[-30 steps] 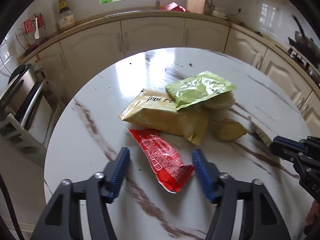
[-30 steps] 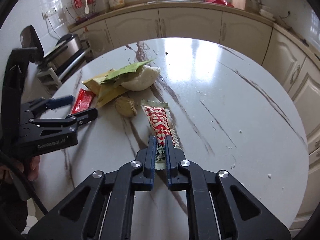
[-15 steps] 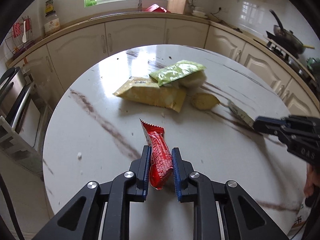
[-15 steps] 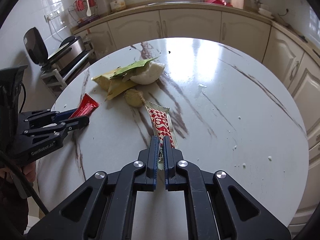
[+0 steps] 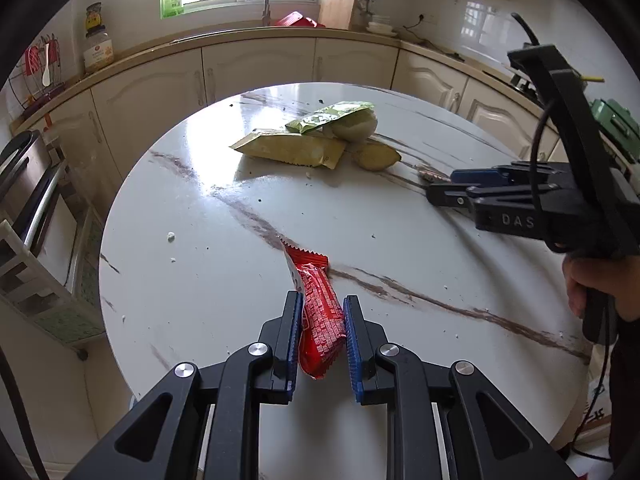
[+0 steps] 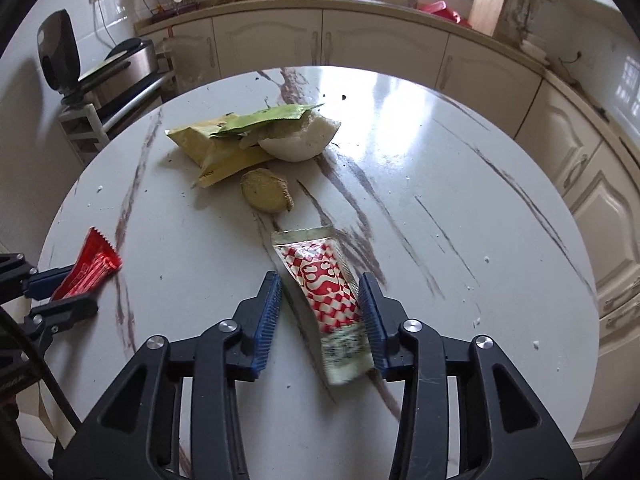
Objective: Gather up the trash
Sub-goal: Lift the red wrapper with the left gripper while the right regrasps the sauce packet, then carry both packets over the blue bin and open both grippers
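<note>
Wrappers (image 5: 294, 150): four | food scraps (image 6: 267, 190): two | table (image 5: 200, 288): one

Both your cameras sit close above the round table (image 5: 192, 280), each tilted steeply down along its own fingers and facing across the table toward the cabinets (image 5: 256, 68) under the window. Your left wrist view looks from the table's near-left edge; your right wrist view looks from its near edge, further right. Both views share the table's middle, where the yellow packet (image 5: 292, 150) (image 6: 208, 146) lies, and each catches the other gripper at its side edge.
</note>
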`<action>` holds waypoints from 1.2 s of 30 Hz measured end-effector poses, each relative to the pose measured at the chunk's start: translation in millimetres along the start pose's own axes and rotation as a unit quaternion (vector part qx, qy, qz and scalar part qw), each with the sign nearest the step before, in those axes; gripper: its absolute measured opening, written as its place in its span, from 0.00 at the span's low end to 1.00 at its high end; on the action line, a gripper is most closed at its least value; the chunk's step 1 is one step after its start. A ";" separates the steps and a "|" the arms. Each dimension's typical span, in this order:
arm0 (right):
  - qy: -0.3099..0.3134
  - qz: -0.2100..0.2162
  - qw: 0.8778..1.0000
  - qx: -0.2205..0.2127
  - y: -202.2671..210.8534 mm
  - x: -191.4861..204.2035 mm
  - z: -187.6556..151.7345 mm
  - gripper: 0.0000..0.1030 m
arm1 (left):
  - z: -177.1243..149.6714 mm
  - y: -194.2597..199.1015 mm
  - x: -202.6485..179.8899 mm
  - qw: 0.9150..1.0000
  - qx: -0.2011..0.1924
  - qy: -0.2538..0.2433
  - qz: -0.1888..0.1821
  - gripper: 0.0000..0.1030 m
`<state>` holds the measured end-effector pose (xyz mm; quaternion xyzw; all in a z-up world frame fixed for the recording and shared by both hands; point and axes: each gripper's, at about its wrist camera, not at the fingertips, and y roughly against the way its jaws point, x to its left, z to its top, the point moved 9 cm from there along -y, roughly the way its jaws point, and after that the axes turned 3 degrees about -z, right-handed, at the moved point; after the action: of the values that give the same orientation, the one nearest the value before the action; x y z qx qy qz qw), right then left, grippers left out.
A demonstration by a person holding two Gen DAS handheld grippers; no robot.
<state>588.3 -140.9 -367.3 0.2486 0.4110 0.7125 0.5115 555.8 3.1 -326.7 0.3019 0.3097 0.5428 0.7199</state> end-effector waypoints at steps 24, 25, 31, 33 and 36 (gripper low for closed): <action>0.004 0.121 0.989 -0.090 103.3 115.3 6.9 0.06 | -21.7 80.5 22.3 0.996 -0.066 0.058 -0.034 0.16; 0.008 0.130 0.987 -0.092 106.0 129.0 8.1 0.06 | -28.4 89.7 30.7 0.995 -0.071 0.063 -0.032 0.16; 0.047 0.195 0.975 -0.092 108.0 235.2 18.8 0.06 | -84.7 140.7 99.1 0.990 -0.084 0.110 0.007 0.16; 0.061 0.216 0.971 -0.084 100.5 274.2 20.2 0.06 | -106.4 151.7 125.3 0.988 -0.080 0.130 0.023 0.16; 0.071 0.238 0.966 -0.068 83.6 319.9 18.3 0.06 | -139.4 163.1 160.4 0.984 -0.069 0.154 0.049 0.16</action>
<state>445.6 152.1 -308.4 0.2532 0.3260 0.8558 0.3119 386.1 209.3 -307.2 0.1790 0.3640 0.6374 0.6552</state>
